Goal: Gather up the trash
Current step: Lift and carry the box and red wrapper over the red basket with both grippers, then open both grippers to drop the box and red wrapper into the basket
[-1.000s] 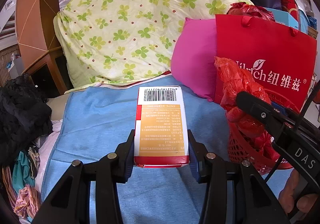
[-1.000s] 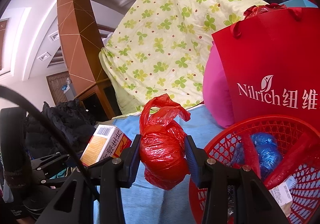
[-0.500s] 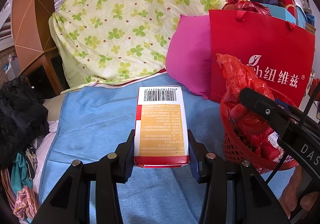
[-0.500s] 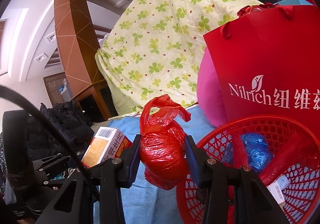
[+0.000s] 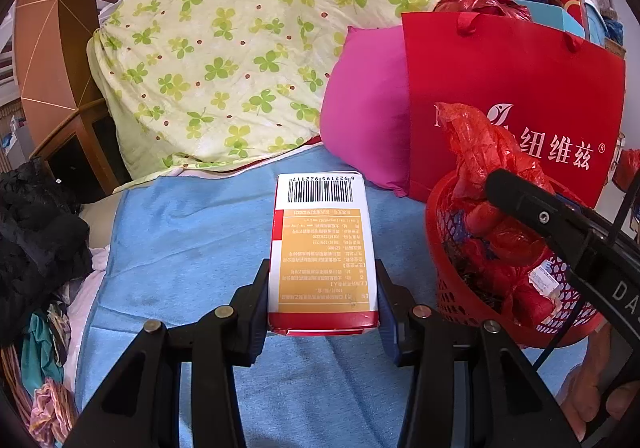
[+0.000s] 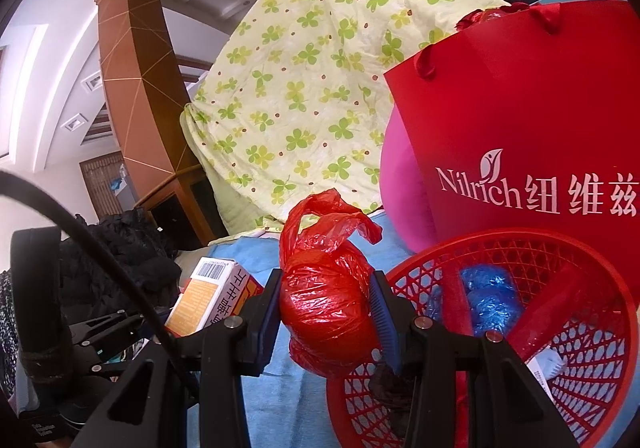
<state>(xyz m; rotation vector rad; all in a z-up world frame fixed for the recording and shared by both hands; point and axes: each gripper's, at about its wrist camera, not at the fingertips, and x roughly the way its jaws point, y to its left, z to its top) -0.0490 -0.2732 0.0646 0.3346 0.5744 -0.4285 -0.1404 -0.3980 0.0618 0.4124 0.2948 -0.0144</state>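
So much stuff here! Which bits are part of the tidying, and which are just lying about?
Part of the job:
- carton, held in left gripper
- red plastic bag, held in right gripper
- red basket

Just lying about:
- clover quilt
- pink pillow
- red gift bag
- blue cloth

Wrist views, close, sharing basket (image 5: 444,272)

Left gripper (image 5: 322,300) clamping carton (image 5: 322,248), basket (image 5: 436,232) beside

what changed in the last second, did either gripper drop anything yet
Nothing dropped. The right gripper has carried its red plastic bag toward the red basket, now at its rim. The left gripper drifted closer to the basket too. Both jaws stay clamped, the left on the box.
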